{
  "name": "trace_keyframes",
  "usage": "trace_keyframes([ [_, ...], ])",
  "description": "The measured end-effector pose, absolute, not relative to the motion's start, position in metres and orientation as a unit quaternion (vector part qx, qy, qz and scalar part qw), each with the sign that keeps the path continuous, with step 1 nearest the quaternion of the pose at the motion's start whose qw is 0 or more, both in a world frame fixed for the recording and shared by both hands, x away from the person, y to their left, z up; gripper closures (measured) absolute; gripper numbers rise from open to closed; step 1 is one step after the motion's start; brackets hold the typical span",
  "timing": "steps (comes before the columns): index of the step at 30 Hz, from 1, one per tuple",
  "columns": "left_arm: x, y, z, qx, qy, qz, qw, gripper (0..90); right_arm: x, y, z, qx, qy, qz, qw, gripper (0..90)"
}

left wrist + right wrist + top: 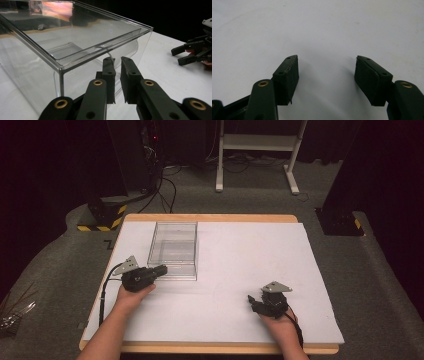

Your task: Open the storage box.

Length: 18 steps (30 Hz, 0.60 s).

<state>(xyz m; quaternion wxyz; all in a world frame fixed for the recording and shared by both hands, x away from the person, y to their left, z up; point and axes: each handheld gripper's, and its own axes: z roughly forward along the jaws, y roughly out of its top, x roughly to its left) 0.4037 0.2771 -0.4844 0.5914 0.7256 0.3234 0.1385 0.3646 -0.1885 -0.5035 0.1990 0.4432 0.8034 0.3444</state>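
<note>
High view: the counter (240, 285) is a big white matte sheet on a wood-edged board, and the clear box (174, 250) sits on its left half, toward the far edge. It's an open-topped rectangular box of hard, glossy see-through plastic with thin walls and sharp corners, its long axis running away from me. My left gripper (159, 270) is right at the box's near wall, at the left near corner, so the left hand is clearly the nearer one. My right gripper (254, 304) rests low on the right side of the counter, well apart from the box. In the left gripper view the near wall of the clear box (75, 50) stands just ahead and to the left. The left gripper (118, 75) has its black jaws nearly together, with the thin top edge of that wall running between the pads. I judge it to be pinching the wall, though the transparent plastic makes true contact hard to confirm. The pads are flat, ribbed rubber blocks on black links with brass pivots. The right gripper view has my right gripper (327, 75) spread wide with nothing between the jaws, just bare white counter (317, 30) under it. Any lift or drag of the box hinges on that rim pinch, and I'd expect slick plastic to slip easily.
</note>
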Motion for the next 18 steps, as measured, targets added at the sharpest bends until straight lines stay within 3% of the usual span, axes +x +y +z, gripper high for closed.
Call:
trace_keyframes([
  [18,0.385,0.279,-0.487,0.723,0.316,0.137,0.598,83.2,0.365,-0.189,-0.503,0.443,0.803,0.344,0.199,36.0],
])
